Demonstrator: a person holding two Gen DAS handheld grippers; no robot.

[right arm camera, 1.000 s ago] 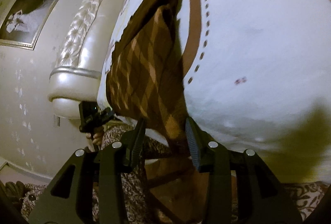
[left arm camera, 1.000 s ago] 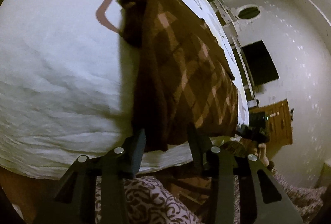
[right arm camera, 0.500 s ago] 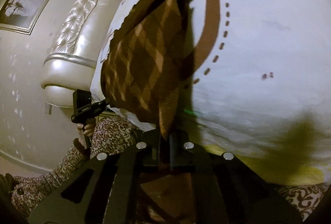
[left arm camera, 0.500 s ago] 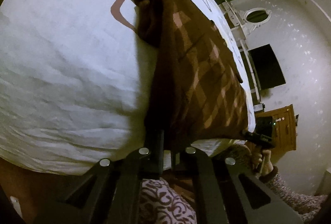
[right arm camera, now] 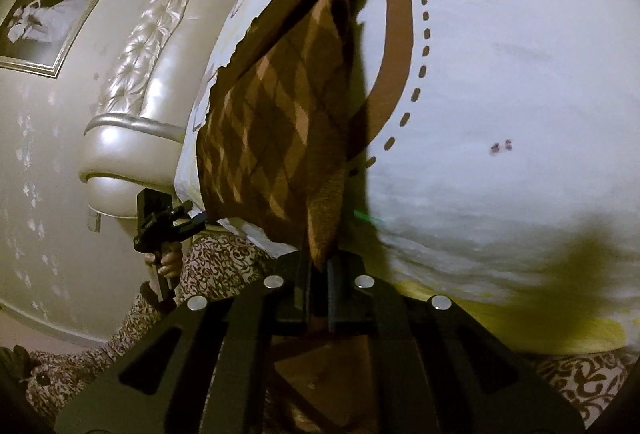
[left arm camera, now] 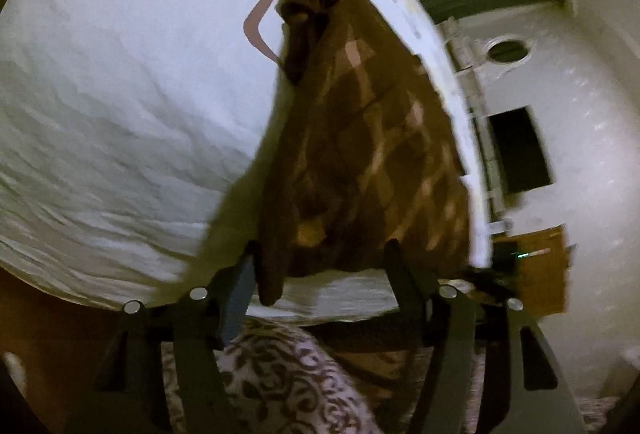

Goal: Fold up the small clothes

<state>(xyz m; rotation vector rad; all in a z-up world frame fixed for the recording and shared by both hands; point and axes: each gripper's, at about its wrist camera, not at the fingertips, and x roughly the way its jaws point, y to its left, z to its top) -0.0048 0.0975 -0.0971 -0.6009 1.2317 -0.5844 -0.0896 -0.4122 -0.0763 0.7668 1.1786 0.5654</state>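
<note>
A small brown garment with a tan diamond pattern lies on the white bed sheet, running away from me toward the far edge. My left gripper is at its near hem with its jaws opening. The hem hangs between the fingers, close to the left finger, and the pads do not press it. In the right wrist view my right gripper is shut on the near corner of the same garment, which rises slightly from the sheet.
A padded silver headboard and a framed picture stand at the left. A hand holds the other gripper by the bed edge. A wooden cabinet and a dark opening are on the right. Patterned clothing fills the bottom.
Both grippers closed on the garment's near edge. The left one has since sprung wide apart and let go of the hem; the right one stays shut on its corner.
</note>
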